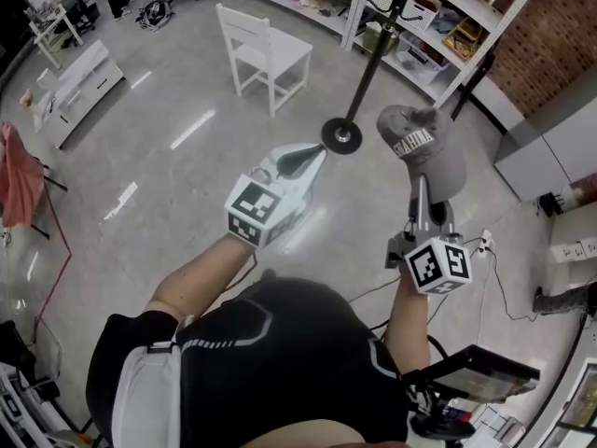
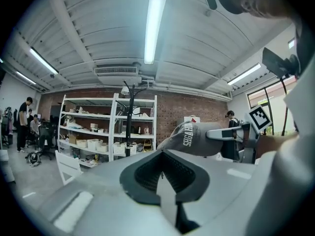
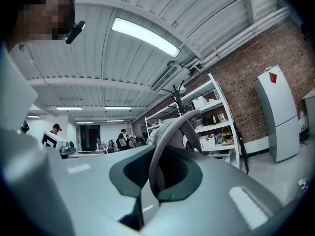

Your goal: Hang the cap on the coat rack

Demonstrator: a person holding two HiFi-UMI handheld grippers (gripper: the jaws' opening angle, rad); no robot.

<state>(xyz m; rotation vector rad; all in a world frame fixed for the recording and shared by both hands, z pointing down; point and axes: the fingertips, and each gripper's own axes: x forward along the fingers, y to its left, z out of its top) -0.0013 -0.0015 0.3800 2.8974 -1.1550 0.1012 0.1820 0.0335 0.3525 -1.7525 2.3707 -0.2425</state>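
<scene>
A grey cap [image 1: 424, 147] with white lettering hangs in the air at the right, and my right gripper [image 1: 422, 192] is shut on its lower edge. In the right gripper view the cap's edge [image 3: 170, 141] stands upright between the jaws. The black coat rack pole [image 1: 366, 68] rises from a round base [image 1: 341, 135] on the floor, just left of the cap. Its hooks [image 3: 180, 91] show beyond the cap. My left gripper [image 1: 303, 160] points at the base, shut and empty. In the left gripper view the cap [image 2: 197, 137] shows to the right of the rack [image 2: 133, 117].
A white chair [image 1: 263, 52] stands behind the rack, with white shelving [image 1: 420, 17] full of boxes along the brick wall. A grey cabinet [image 1: 550, 147] is at the right and a low white unit [image 1: 79, 82] at the left. People [image 2: 23, 124] stand far off.
</scene>
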